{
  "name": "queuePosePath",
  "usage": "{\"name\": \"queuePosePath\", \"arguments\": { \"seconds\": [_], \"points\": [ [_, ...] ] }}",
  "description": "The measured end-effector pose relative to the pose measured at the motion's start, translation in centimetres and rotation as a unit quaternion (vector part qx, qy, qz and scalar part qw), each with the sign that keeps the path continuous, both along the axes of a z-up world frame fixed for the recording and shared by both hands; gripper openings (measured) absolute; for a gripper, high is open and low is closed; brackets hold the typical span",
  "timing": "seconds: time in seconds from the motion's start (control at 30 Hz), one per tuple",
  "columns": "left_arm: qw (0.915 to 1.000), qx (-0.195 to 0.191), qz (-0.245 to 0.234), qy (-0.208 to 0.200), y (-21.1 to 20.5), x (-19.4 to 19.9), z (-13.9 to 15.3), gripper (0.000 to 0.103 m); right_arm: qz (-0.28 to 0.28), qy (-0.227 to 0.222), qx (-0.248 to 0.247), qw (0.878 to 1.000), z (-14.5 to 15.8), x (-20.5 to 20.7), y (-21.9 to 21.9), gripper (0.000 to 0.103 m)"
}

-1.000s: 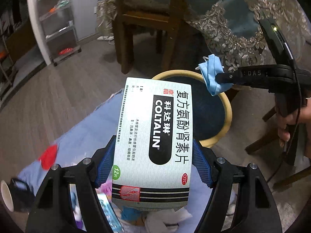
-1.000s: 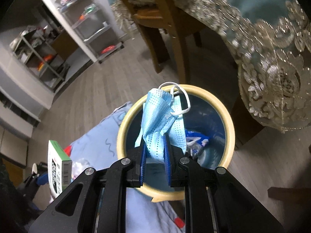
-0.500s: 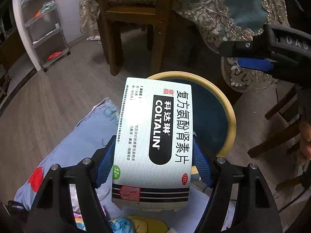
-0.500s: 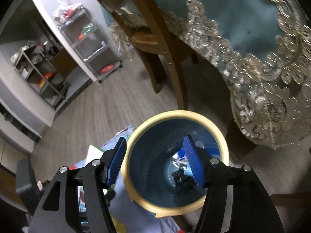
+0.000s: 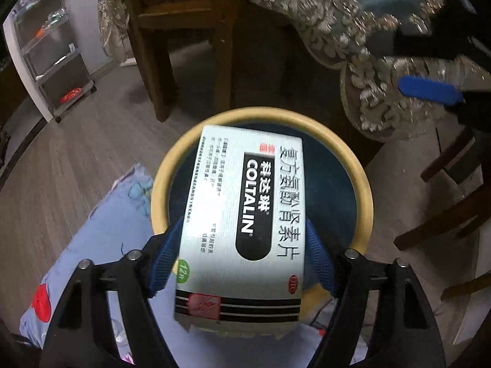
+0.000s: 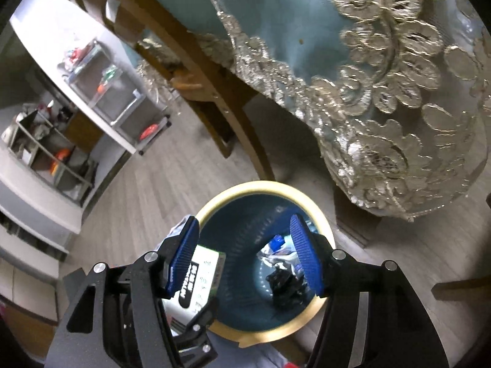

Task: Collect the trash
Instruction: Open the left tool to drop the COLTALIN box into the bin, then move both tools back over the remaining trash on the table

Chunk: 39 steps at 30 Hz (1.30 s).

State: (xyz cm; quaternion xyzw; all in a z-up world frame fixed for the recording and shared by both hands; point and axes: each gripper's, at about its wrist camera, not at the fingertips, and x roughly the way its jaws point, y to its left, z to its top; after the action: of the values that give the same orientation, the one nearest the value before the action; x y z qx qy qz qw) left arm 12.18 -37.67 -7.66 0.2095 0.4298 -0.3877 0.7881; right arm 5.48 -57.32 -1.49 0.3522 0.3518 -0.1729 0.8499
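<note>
1. Here, the medicine box sits clamped between the left gripper fingers, over the yellow-rimmed bin.
2. The right gripper hangs spread apart, holding nothing, above the bin.
3. Wood-plank floor lies around; a blue cloth is near left, a lace tablecloth far right.

The medicine box now hangs over the bin mouth instead of short of it. The right gripper, mask released, has opened above the bin.
</note>
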Motion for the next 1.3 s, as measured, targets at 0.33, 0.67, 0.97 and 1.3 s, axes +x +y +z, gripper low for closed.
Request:
{"name": "queuePosePath", "arguments": {
  "seconds": [0.33,0.67,0.97,1.3],
  "points": [
    [0.9985,-0.034,0.040,-0.015,3.3,0.4,3.0,0.095,0.026,-0.004,-0.009,1.000,1.0,1.0,1.3,0.063],
    [0.9918,-0.061,0.095,-0.060,15.1,-3.7,9.9,0.097,0.109,-0.055,-0.068,0.990,6.0,-1.0,9.3,0.077],
    [0.9819,-0.066,0.160,-0.075,28.1,-8.8,13.2,0.097,0.252,-0.088,-0.148,0.952,8.1,-6.0,21.7,0.086],
    [0.9708,-0.071,0.222,-0.058,37.5,-12.0,11.2,0.097,0.285,-0.044,-0.151,0.946,5.7,-8.8,25.7,0.086]
  ]
}}
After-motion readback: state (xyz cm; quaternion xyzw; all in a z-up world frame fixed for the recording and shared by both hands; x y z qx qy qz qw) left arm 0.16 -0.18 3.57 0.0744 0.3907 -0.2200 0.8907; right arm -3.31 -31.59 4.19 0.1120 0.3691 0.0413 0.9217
